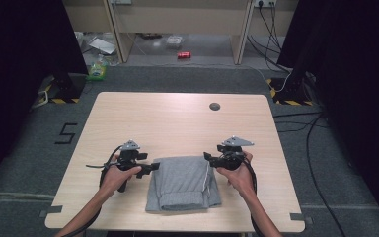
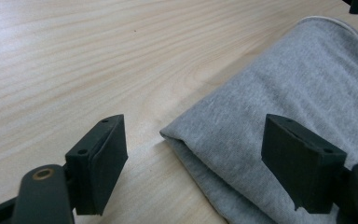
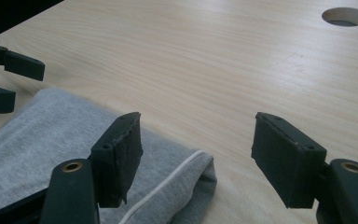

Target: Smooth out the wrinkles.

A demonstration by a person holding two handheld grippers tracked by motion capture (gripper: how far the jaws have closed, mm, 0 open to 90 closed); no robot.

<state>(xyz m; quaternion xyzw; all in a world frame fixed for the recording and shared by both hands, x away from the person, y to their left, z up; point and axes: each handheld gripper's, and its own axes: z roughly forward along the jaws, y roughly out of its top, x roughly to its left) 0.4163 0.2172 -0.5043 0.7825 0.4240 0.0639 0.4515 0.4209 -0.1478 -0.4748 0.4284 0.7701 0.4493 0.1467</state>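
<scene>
A folded grey garment (image 1: 183, 183) with a thin white stripe lies on the near middle of the wooden table (image 1: 177, 118). My left gripper (image 1: 153, 168) hovers at its far left corner, jaws open; in the left gripper view that corner of the garment (image 2: 223, 135) sits between the wide-apart jaws of the left gripper (image 2: 193, 161). My right gripper (image 1: 208, 157) is at the far right corner, also open. In the right gripper view the striped corner of the garment (image 3: 186, 172) lies between the jaws of the right gripper (image 3: 196, 154), with nothing pinched.
A round cable hole (image 1: 214, 106) sits near the table's far edge, also seen as the hole (image 3: 345, 16) in the right gripper view. The left gripper (image 3: 9, 79) shows far off there. Cables, a red can (image 1: 183, 55) and clutter lie on the floor beyond.
</scene>
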